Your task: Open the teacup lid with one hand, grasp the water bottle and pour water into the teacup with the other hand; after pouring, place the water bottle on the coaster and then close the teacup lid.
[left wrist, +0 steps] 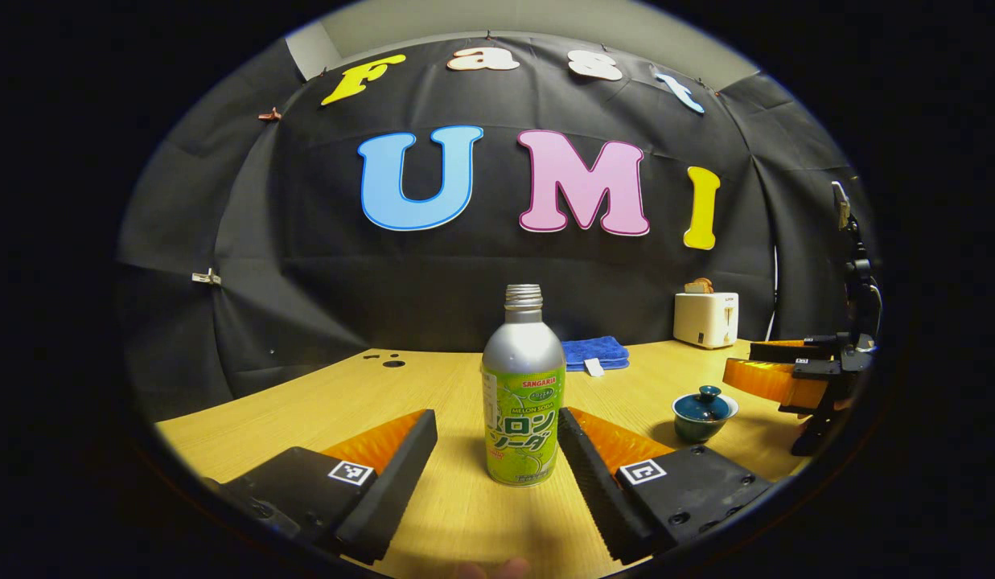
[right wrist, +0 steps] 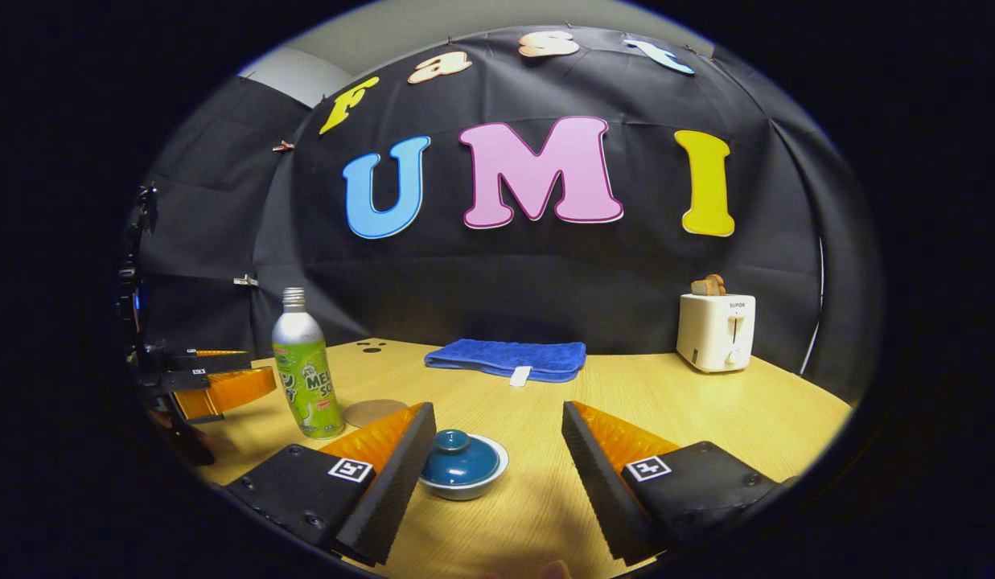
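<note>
A silver bottle (left wrist: 523,394) with a green label and an uncapped threaded neck stands upright on the wooden table. It sits between the spread fingertips of my open left gripper (left wrist: 493,418), untouched on the left side and very close to the right finger. The small blue teacup (right wrist: 462,462), its knobbed lid on, rests low between the fingers of my open right gripper (right wrist: 497,410), nearer the left finger. In the right gripper view the bottle (right wrist: 304,370) stands at the left, with a round brown coaster (right wrist: 374,412) just to its right. The teacup (left wrist: 704,412) also sits right of the bottle.
A folded blue cloth (right wrist: 505,358) lies at the back of the table (right wrist: 706,418). A white toaster (right wrist: 716,330) with bread in it stands at the back right. The left gripper (right wrist: 260,367) shows at the far left, the right gripper (left wrist: 738,359) at the far right.
</note>
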{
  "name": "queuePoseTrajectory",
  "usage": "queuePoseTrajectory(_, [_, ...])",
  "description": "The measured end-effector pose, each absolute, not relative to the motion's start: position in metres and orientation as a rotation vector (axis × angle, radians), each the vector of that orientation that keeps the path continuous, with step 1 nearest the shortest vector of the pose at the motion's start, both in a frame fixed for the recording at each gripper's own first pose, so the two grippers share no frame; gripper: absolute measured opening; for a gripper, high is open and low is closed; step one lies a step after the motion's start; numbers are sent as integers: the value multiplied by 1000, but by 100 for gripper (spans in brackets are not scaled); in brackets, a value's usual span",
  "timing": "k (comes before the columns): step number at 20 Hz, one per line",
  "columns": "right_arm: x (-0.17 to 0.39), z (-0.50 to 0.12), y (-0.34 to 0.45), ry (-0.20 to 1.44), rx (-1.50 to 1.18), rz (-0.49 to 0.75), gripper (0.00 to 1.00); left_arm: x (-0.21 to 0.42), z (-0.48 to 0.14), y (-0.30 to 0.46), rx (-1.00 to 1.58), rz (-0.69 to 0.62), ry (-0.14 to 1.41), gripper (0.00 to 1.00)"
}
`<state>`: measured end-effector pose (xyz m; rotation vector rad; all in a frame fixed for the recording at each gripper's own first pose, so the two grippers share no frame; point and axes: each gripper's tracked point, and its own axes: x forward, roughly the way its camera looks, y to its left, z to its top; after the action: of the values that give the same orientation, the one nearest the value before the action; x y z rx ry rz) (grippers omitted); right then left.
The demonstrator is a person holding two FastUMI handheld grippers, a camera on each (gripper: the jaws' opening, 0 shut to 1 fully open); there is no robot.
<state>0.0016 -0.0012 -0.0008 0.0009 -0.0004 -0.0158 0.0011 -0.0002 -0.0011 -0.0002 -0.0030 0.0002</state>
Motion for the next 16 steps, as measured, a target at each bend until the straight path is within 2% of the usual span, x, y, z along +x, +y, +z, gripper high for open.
queuePoseTrajectory(8, [22,-15,29,77,-12,68,94,1,-1,0,-1,0,-4,95])
queuePoseTrajectory(13, [32,-32,33,183,-20,86,74,1,-1,0,-1,0,-4,95])
queuePoseTrajectory(16, [31,-35,33,200,-25,94,51,1,-1,0,-1,0,-4,95])
